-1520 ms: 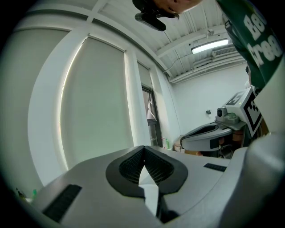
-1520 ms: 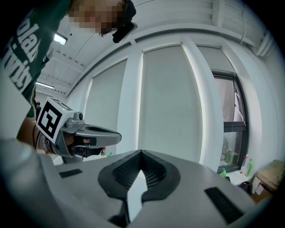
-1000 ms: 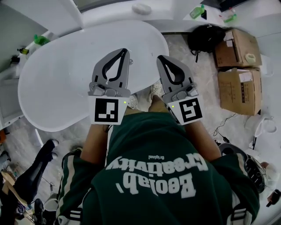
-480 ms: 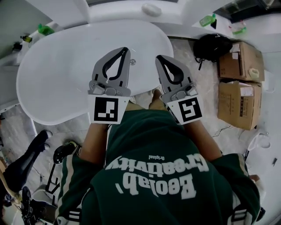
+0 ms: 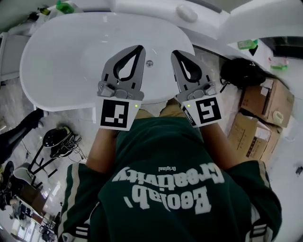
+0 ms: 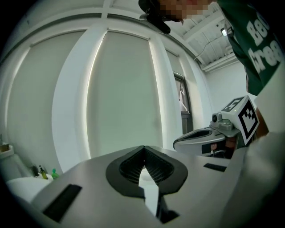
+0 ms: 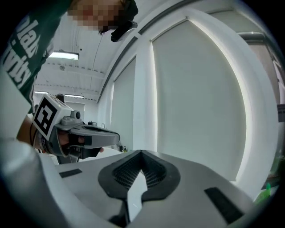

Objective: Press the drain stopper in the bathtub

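In the head view a white oval bathtub [image 5: 57,61] lies below and ahead of me. Its small round metal drain stopper [image 5: 149,63] shows on the tub floor, in the gap between my two grippers. My left gripper [image 5: 140,47] is held above the tub's near side, jaws shut with nothing in them. My right gripper [image 5: 173,52] hangs just right of the stopper, also shut and empty. Both are well above the stopper. In the left gripper view the left gripper [image 6: 144,147] points level at a pale window wall, and in the right gripper view the right gripper [image 7: 141,152] does too.
A black backpack [image 5: 241,73] and cardboard boxes [image 5: 265,111] sit on the floor to the right of the tub. Green bottles [image 5: 65,6] stand on the ledge behind it. A black floor device with cables [image 5: 54,138] and another person's leg [image 5: 19,130] are at the left.
The tub has slid from upper left to directly under the grippers as I came closer and turned. The stopper now sits between the grippers. Both stay shut.
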Available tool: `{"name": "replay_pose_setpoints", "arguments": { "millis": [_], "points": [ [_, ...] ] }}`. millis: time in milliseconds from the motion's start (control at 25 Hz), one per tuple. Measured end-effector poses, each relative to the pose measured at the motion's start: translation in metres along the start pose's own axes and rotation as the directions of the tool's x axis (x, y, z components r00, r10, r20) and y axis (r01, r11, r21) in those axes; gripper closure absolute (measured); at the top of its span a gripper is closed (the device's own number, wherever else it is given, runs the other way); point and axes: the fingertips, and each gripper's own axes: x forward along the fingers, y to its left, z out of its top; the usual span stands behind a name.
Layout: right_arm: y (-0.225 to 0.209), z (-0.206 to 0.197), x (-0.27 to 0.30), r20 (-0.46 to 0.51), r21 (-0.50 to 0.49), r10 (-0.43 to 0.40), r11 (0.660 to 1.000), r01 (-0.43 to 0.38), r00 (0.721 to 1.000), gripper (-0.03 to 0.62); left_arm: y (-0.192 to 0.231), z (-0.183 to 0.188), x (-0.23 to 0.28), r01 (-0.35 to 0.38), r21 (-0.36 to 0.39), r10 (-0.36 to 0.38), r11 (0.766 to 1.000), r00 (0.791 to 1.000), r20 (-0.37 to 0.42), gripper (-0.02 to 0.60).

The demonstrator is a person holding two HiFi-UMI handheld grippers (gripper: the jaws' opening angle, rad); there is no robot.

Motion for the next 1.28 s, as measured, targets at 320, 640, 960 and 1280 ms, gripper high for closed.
{"name": "replay_pose_setpoints", "arguments": {
  "millis": [320, 640, 960, 1280],
  "points": [
    [-0.055, -0.052, 0.032, -0.060, 0.081, 0.170, 0.983, -0.165, 0.984, 0.585, -0.006, -0.031, 0.070, -0.148, 0.011, 0.149, 0.989, 0.986, -0.080, 0.574],
    [-0.057, -0.112, 0.060, -0.130, 0.128, 0.160, 0.981, -0.144, 0.978, 0.585, 0.005, -0.088, 0.091, -0.124, -0.022, 0.120, 0.992, 0.984, -0.133, 0.574],
    [-0.036, -0.218, 0.097, -0.211, 0.147, 0.140, 0.983, -0.110, 0.967, 0.585, 0.025, -0.207, 0.096, -0.126, -0.044, 0.115, 0.991, 0.973, -0.198, 0.574],
    [-0.018, -0.336, 0.116, -0.314, 0.155, 0.178, 0.979, -0.135, 0.933, 0.585, 0.023, -0.310, 0.105, -0.169, -0.064, 0.148, 0.984, 0.956, -0.252, 0.574]
  ]
}}
